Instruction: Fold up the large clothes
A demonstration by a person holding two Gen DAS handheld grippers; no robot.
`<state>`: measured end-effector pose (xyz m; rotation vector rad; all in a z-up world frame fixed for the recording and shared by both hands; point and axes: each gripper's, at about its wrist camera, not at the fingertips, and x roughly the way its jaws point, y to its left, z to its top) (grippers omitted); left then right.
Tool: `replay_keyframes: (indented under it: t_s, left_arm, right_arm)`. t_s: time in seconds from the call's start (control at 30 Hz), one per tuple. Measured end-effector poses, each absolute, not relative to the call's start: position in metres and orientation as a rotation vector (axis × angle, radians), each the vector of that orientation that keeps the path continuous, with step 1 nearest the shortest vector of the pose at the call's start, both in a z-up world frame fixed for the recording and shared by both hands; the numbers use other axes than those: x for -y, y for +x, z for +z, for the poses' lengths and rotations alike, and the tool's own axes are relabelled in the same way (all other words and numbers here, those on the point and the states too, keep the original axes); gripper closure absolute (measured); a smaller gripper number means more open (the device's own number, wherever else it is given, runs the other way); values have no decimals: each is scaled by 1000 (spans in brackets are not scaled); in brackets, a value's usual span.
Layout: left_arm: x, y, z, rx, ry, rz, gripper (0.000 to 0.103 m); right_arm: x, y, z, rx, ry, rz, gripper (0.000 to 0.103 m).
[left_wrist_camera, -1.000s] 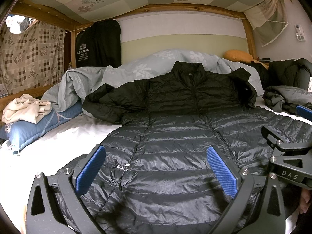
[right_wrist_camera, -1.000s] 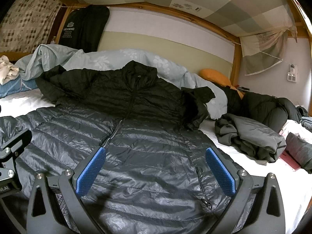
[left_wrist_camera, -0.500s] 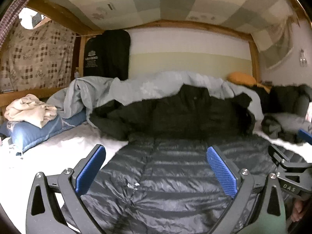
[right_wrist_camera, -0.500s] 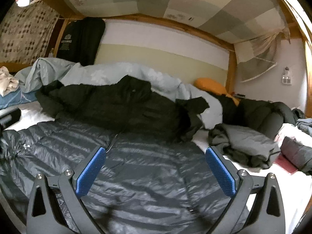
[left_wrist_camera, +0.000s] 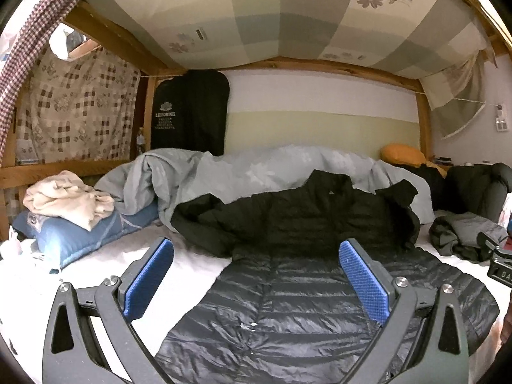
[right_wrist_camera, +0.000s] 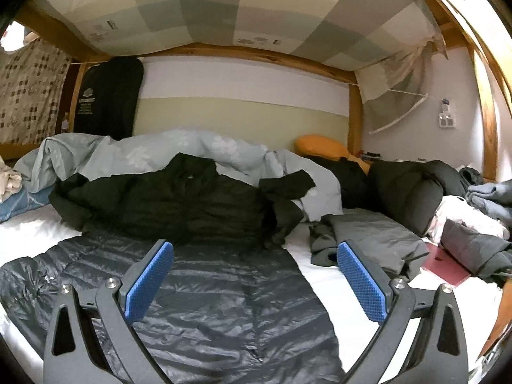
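Observation:
A long dark grey quilted down coat (left_wrist_camera: 288, 313) lies spread front-up on the white bed sheet (left_wrist_camera: 179, 265), collar toward the back wall. Its upper part looks matt black and rests against a pale blue duvet (left_wrist_camera: 243, 172). The coat also shows in the right wrist view (right_wrist_camera: 204, 304). My left gripper (left_wrist_camera: 256, 283) is open and empty, low over the coat's hem at its left edge. My right gripper (right_wrist_camera: 254, 283) is open and empty, low over the hem at its right edge. The right gripper's body (left_wrist_camera: 499, 262) shows at the right edge of the left wrist view.
A blue pillow (left_wrist_camera: 80, 236) with a cream garment (left_wrist_camera: 67, 198) lies at the left. A crumpled grey garment (right_wrist_camera: 364, 243), black jackets (right_wrist_camera: 412, 192), an orange pillow (right_wrist_camera: 320, 147) and a red flat item (right_wrist_camera: 444, 265) lie at the right. The wooden bunk frame (left_wrist_camera: 422, 121) encloses the bed.
Both grippers have pulled back toward the coat's hem and tilted up. The left one shifted left and the right one right, so more ceiling and bare sheet show. Both stayed open.

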<state>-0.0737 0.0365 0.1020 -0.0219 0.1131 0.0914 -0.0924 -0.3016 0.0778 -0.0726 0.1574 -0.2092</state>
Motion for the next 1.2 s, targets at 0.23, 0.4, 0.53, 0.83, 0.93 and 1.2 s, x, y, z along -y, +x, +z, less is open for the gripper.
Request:
replay_keyframes:
  t_s: [0.23, 0.4, 0.53, 0.83, 0.93, 1.2]
  left_arm:
    - [-46, -73, 101, -162, -3, 114, 0]
    - [-55, -64, 82, -261, 3, 128, 0]
    - [-67, -56, 65, -342, 3, 158, 1]
    - [-105, -25, 11, -602, -55, 236, 14]
    - [-119, -14, -13, -723, -129, 229, 20]
    - [-116, -13, -28, -766, -183, 201, 67]
  right_arm:
    - [324, -99, 82, -203, -68, -236, 1]
    - [347, -102, 72, -280, -7, -244, 1]
    - [366, -100, 57, -356, 27, -266, 5]
    - [384, -93, 13, -546, 38, -285, 15]
    - [390, -89, -2, -606, 66, -271, 18]
    - [415, -79, -40, -767, 322, -155, 68]
